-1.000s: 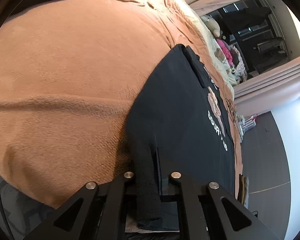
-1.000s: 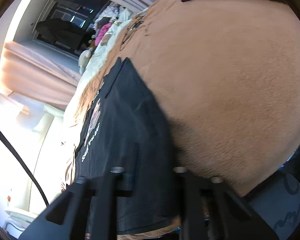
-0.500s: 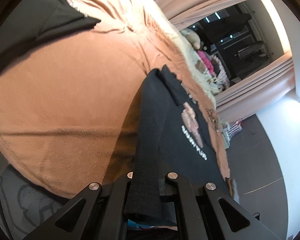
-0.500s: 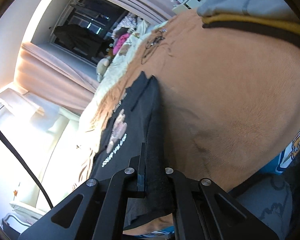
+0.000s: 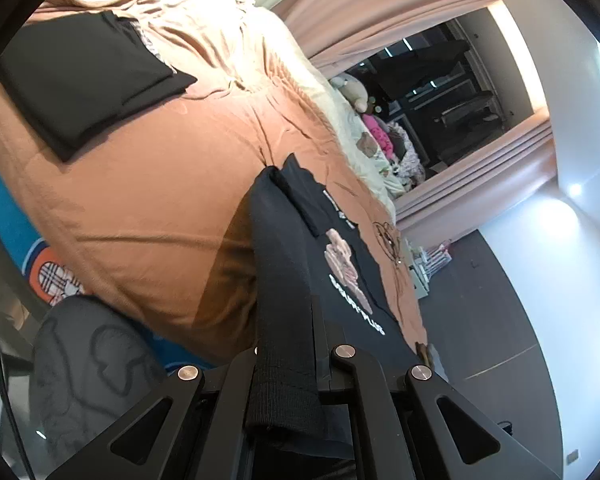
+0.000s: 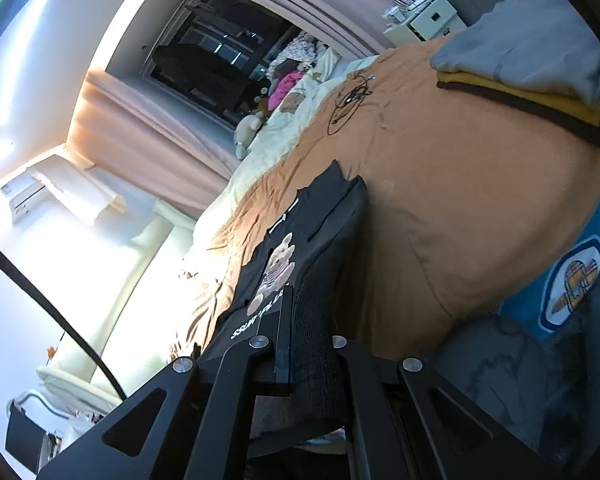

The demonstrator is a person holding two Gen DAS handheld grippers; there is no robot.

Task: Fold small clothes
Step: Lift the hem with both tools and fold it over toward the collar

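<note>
Lifted higher off the orange fleece blanket (image 5: 148, 208) since the earlier frame: black printed T-shirt (image 5: 340, 264), hem raised, far end resting at frame centre. Left gripper (image 5: 292, 364) pinching the ribbed hem; right gripper (image 6: 308, 352) likewise clamped on it. Folded black garment (image 5: 84, 76) upper left; grey-and-yellow folded stack (image 6: 532, 64) upper right.

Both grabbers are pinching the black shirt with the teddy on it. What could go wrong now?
1. The left gripper and right gripper each pinch only a narrow ribbed edge of the black shirt, so it could slip out during the lift.
2. If one side rises faster, the fold may land crooked.
3. The far end lies near a tangled black cord on the orange blanket; dragging the shirt that way could snag it.
</note>
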